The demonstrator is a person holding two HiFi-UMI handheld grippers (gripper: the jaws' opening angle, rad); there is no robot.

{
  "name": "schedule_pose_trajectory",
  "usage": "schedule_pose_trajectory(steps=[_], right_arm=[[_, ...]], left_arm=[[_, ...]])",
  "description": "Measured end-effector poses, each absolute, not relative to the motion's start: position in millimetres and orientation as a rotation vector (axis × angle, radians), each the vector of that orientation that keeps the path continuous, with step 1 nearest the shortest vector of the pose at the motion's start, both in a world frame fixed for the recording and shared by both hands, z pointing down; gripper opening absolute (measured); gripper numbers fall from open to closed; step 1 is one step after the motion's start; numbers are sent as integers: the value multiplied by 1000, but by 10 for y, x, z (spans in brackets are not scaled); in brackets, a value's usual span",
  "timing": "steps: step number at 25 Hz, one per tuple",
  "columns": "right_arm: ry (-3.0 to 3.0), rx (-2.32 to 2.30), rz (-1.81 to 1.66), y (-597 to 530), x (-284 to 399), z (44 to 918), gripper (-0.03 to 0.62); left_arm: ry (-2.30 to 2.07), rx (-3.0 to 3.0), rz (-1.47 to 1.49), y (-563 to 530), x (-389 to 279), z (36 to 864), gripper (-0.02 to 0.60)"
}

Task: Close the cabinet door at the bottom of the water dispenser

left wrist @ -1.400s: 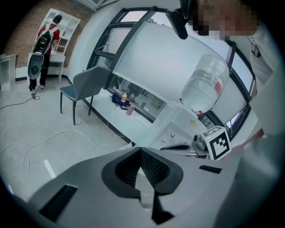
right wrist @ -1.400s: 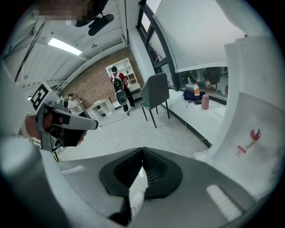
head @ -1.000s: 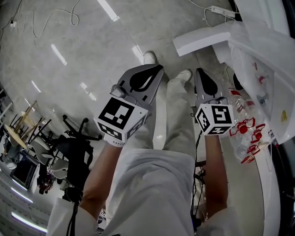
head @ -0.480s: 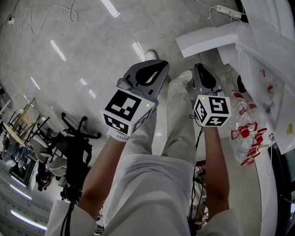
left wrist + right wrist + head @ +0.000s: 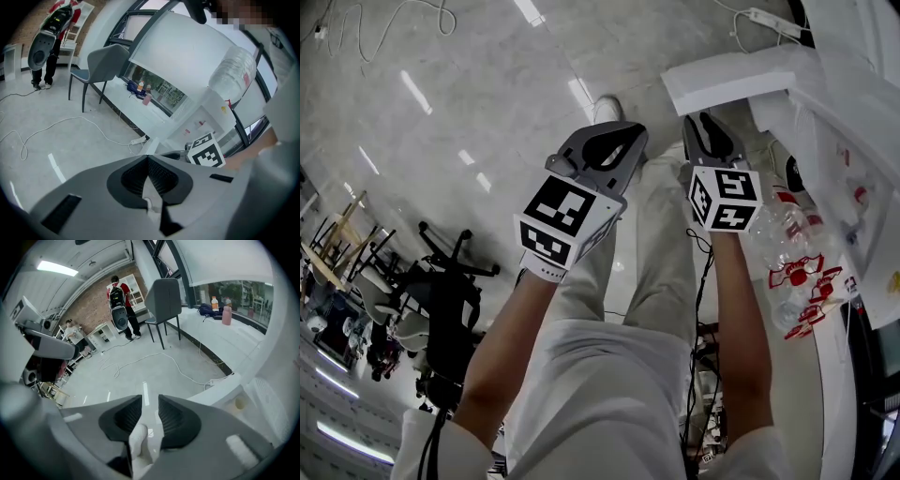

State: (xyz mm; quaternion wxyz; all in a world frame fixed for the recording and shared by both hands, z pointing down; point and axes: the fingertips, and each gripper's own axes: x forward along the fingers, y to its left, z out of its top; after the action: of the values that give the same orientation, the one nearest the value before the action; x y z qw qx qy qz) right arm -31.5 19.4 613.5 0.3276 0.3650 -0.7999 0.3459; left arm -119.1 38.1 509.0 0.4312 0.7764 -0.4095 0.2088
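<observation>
During the approach, the cabinet door (image 5: 727, 80) stood open at one o'clock beside the right gripper (image 5: 150, 401), whose empty jaws had just been opening, the left gripper (image 5: 147, 159) pinched together; the next move probably called for pushing the door's face.

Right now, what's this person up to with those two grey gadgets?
A person holds a gripper in each hand beside a water dispenser whose bottom cabinet door stands open. The left gripper is shut and empty. On the right gripper the jaws have just been opening with nothing between them; it hangs near the door, not touching it.
</observation>
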Motion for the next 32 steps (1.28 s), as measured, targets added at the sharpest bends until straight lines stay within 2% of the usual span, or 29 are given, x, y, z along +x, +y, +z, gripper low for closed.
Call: schedule_pose_trajectory(steps=[13, 32], right_arm=[[-1988, 820, 930, 248, -464, 6878, 186], [-1959, 810, 969, 209, -467, 7130, 186]], left_arm=[[-1001, 1894, 552, 487, -1157, 5374, 6], [-989, 1878, 575, 493, -1138, 5540, 6]])
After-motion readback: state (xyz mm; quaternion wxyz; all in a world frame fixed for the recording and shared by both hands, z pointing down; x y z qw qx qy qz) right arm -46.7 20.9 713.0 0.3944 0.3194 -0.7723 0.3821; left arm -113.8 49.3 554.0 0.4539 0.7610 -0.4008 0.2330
